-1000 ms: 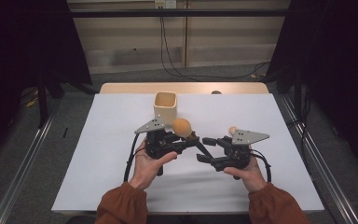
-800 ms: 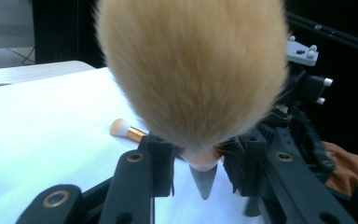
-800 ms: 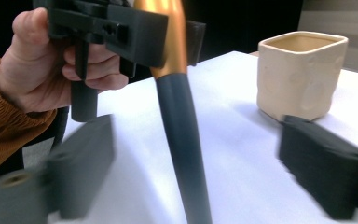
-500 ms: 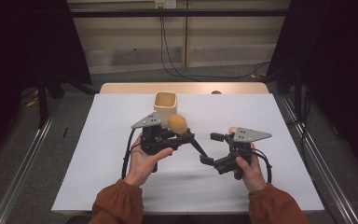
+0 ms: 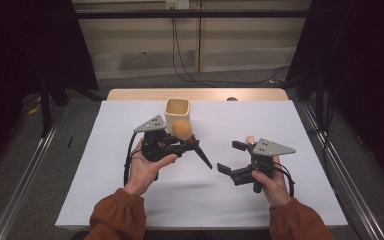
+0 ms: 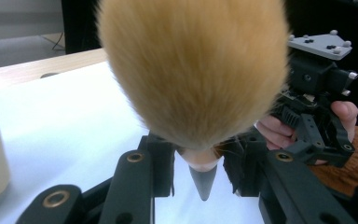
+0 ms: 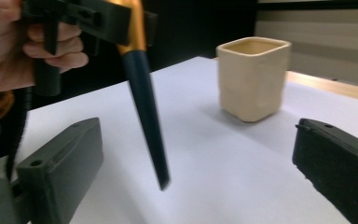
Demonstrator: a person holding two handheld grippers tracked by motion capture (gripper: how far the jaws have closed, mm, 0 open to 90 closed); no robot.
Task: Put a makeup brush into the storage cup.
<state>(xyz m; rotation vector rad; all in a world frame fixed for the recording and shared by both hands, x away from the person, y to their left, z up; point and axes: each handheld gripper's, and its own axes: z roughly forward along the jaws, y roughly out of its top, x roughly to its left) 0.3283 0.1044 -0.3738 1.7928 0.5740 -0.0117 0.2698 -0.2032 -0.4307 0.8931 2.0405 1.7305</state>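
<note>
A: Nearest us, what's the right gripper (image 5: pixel 228 157) doing?

B: Its jaws stand spread wide. They have just been opening, and nothing sits between them. The hand holds it low over the white table (image 5: pixel 105 200), at about five o'clock from the table's middle.

A: And the brush?

B: The left gripper (image 5: pixel 182 143) has the brush (image 5: pixel 189 141) pinched at the gold collar. In the left gripper view the jaws press together on the neck just under the bristles (image 6: pixel 193 70), a big tan tuft bulging up toward the camera.

A: Which way does it lie?

B: Tilted. In the high view the bristles point up toward twelve o'clock, and the dark handle (image 5: pixel 201 157) slants down toward four or five o'clock, off toward the right gripper. The tip is apart from that gripper's jaws; whether it touches the table I cannot tell.

A: From the right gripper view?

B: The handle (image 7: pixel 145 109) hangs at a slant in front of the open jaws, not touching either.

A: Farther back?

B: A cream cup (image 5: pixel 177 112) stands upright at twelve o'clock from the brush, just behind the bristles. Its mouth is open.
</note>
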